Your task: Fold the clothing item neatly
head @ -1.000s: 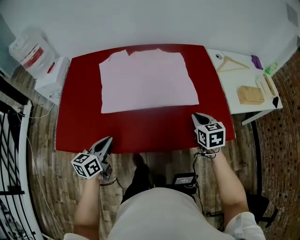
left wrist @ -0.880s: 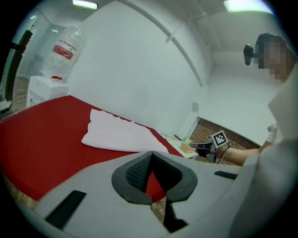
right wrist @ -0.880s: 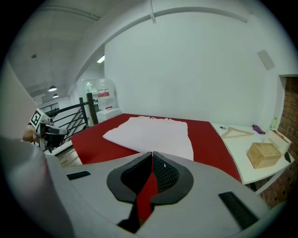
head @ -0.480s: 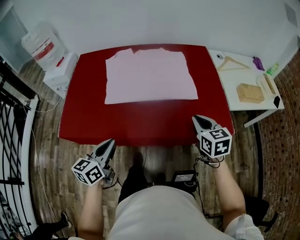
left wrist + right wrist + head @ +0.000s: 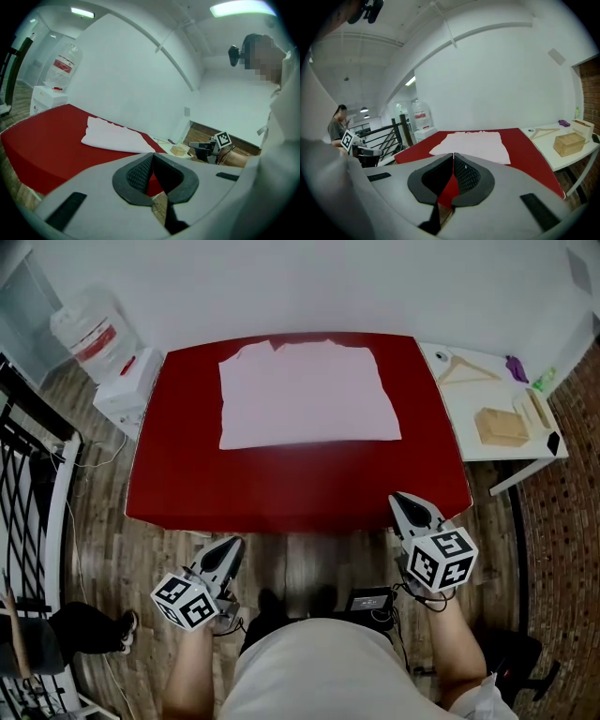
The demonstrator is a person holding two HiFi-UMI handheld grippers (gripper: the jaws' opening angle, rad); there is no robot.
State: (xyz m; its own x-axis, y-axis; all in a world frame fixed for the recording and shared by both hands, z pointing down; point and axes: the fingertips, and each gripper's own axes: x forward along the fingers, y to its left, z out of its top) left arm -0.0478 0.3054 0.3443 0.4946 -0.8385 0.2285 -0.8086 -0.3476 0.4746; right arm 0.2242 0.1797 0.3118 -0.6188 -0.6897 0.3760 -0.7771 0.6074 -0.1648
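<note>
A pale pink garment (image 5: 307, 396) lies folded flat as a rectangle on the far half of the red table (image 5: 291, 486); it also shows as the garment (image 5: 115, 137) and the garment (image 5: 473, 143) in the gripper views. My left gripper (image 5: 232, 546) is shut and empty, held off the table's near edge at the left. My right gripper (image 5: 401, 500) is shut and empty over the near right corner. Both are well short of the garment. The left gripper (image 5: 153, 154) and right gripper (image 5: 453, 154) have their jaw tips touching.
A white side table (image 5: 492, 399) at the right carries a wooden hanger (image 5: 461, 367), a wooden box (image 5: 501, 427) and small items. A water dispenser (image 5: 120, 381) with a bottle stands left of the table. Black railing (image 5: 28, 484) runs along the left, with a person's leg near it.
Both grippers have drawn back toward me from the table's near edge and risen a little. The garment has not changed.
</note>
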